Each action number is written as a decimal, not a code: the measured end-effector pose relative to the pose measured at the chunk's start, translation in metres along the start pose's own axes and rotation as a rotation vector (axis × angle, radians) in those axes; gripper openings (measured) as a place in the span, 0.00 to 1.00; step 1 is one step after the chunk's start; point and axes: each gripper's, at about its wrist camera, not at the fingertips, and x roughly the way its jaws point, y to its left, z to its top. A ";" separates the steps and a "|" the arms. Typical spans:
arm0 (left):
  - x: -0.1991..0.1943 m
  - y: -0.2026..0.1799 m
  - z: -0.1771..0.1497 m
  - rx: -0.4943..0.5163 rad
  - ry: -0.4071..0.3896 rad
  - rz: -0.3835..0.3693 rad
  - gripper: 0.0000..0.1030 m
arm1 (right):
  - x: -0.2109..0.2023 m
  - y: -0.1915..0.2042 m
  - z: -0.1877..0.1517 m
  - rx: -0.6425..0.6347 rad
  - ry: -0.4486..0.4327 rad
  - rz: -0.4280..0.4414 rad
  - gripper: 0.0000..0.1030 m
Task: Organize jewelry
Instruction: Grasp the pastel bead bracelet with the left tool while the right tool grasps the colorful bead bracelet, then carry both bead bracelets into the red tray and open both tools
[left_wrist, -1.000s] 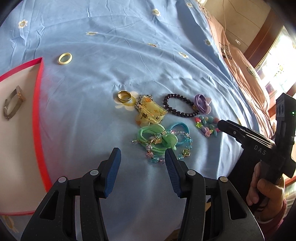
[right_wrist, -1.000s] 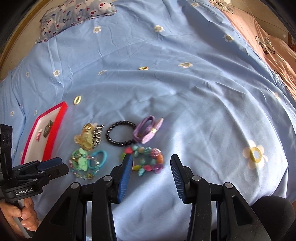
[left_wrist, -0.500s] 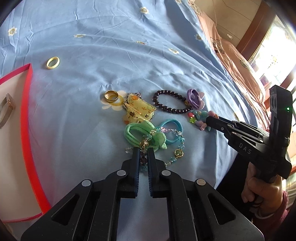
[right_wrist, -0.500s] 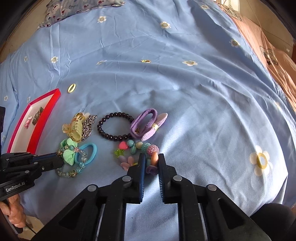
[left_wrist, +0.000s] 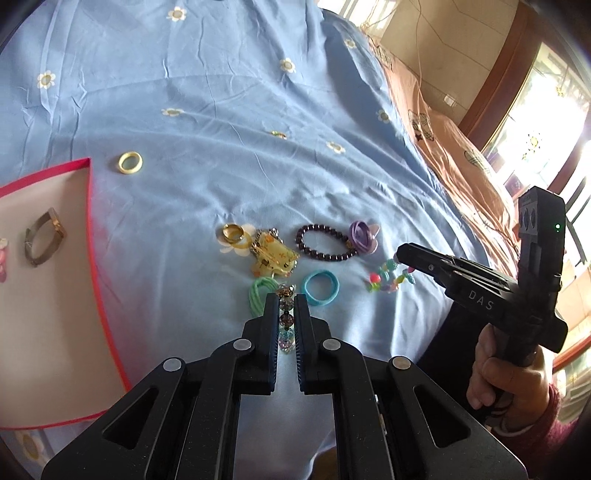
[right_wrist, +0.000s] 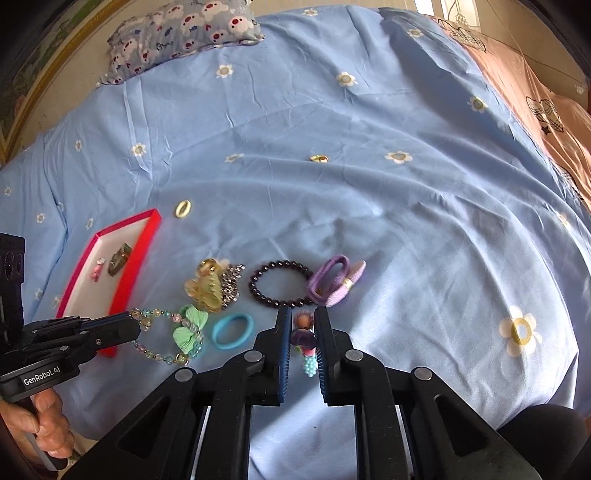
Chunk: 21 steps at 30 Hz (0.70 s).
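Jewelry lies in a little heap on the blue bed, and two pieces of it are held right now. The left gripper has its jaws squeezed tight on the clear bead bracelet. In the right wrist view, that bracelet stretches out from the left jaws toward 3 o'clock, with the green bow tie caught up in its loop. The right gripper has its jaws closed on the colorful bead bracelet, which hangs down between them. I think it is lifted a bit off the bed, but the view is too squashed to be sure. The red tray is where things should go, and it already holds a metal clip. In the left wrist view the tray sits at 9 o'clock from the left jaws, just beside them. In the right wrist view the tray is at about 10 o'clock, well apart, with the yellow claw clip and the blue hair tie in between. So the left hand is much nearer the tray and will likely drop its bracelet there first. Its bracelet runs long-ways toward the other jewelry, so the tangled bow may come along too.
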 end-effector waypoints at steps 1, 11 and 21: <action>-0.003 0.001 0.001 -0.005 -0.007 0.001 0.06 | -0.002 0.003 0.002 -0.002 -0.004 0.008 0.12; -0.039 0.028 0.003 -0.069 -0.079 0.017 0.06 | -0.004 0.039 0.013 -0.050 -0.015 0.088 0.12; -0.075 0.060 0.000 -0.134 -0.148 0.066 0.06 | 0.008 0.090 0.024 -0.136 -0.007 0.187 0.12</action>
